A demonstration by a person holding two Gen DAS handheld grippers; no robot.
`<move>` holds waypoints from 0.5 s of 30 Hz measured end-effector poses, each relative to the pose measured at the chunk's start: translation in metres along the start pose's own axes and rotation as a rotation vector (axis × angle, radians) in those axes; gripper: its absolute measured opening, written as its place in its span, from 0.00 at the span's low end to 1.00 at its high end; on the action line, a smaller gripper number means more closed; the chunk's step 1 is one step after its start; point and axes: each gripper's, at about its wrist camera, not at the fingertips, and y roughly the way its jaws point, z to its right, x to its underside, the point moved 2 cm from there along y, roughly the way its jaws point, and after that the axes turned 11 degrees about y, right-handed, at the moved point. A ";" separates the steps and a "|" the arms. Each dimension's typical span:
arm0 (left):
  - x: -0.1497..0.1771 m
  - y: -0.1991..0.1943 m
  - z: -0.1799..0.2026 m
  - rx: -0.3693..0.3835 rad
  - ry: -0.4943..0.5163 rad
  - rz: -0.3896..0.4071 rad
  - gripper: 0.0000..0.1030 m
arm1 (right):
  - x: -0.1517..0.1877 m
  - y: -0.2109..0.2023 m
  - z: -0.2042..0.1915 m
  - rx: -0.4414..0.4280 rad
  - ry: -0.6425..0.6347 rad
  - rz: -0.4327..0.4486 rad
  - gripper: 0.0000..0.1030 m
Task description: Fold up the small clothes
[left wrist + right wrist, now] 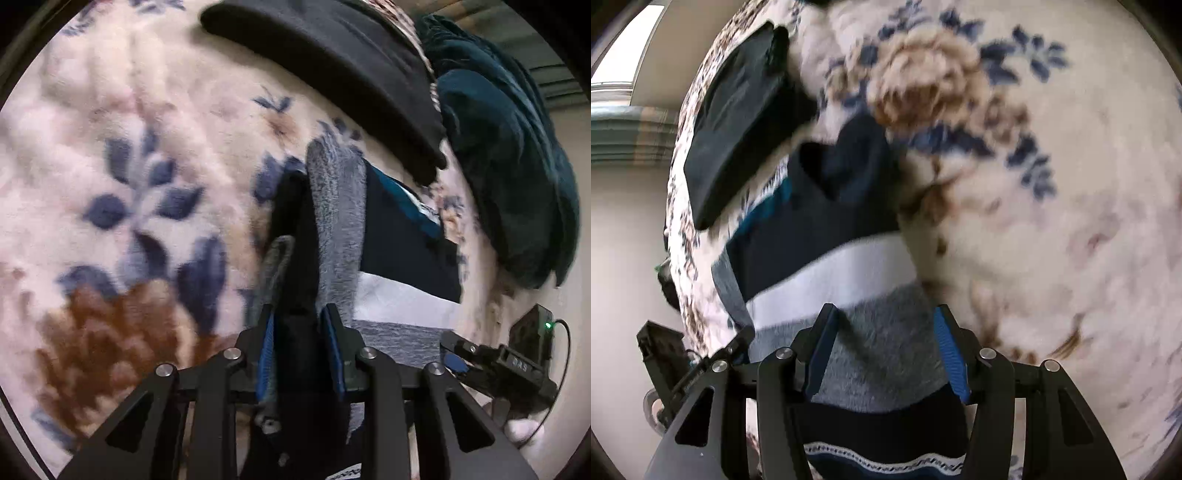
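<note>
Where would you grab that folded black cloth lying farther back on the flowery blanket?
Probably the folded black cloth is best pinched at its near long edge, coming in low from the sweater's side. It lies flat and thick on the floral blanket, so that exposed edge offers layers to clamp together.

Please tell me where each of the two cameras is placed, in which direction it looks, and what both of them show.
Left wrist: sits behind the left gripper, looking along fingers shut on the striped sweater; the right gripper shows at the right edge.
Right wrist: sits behind the open right gripper, looking over the sweater's grey band.
Both show the sweater, the folded black garment and the floral blanket.
</note>
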 end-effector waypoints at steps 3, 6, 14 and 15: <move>0.008 -0.017 -0.001 0.023 -0.023 0.034 0.28 | 0.007 0.008 0.001 0.005 0.004 -0.007 0.55; 0.016 -0.005 -0.004 0.108 -0.027 -0.001 0.69 | 0.010 0.011 0.003 -0.002 0.026 -0.010 0.55; 0.017 -0.002 0.030 0.285 0.081 0.118 0.19 | 0.009 0.013 0.005 0.008 0.058 -0.017 0.55; 0.017 0.001 0.021 0.421 0.023 0.119 0.19 | 0.009 0.011 0.006 0.009 0.058 -0.017 0.55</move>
